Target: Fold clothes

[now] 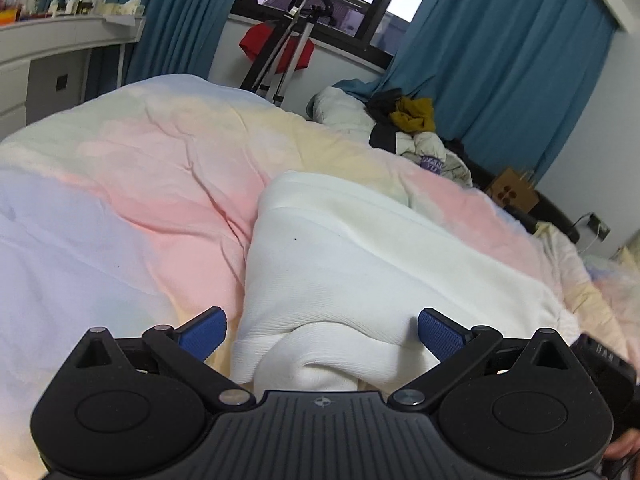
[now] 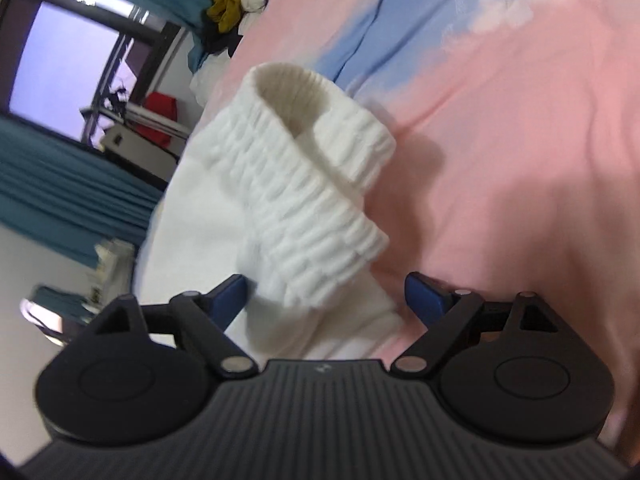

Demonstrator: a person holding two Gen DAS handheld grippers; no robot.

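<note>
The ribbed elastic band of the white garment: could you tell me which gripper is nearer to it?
Right. The right gripper sits open just below the ribbed band; the left gripper straddles a smooth fold.

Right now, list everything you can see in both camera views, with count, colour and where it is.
white garment: one, white, folded on the bed between both grippers
ribbed cuff: one, white, its near end
duvet: one, pink, blue and yellow, covering bed
clothes pile: one, mustard, black, white, far bed corner
curtains: teal, at window
red cloth: one, below window
cardboard box: one, brown, beside bed
left gripper: fingers open
right gripper: fingers open
</note>
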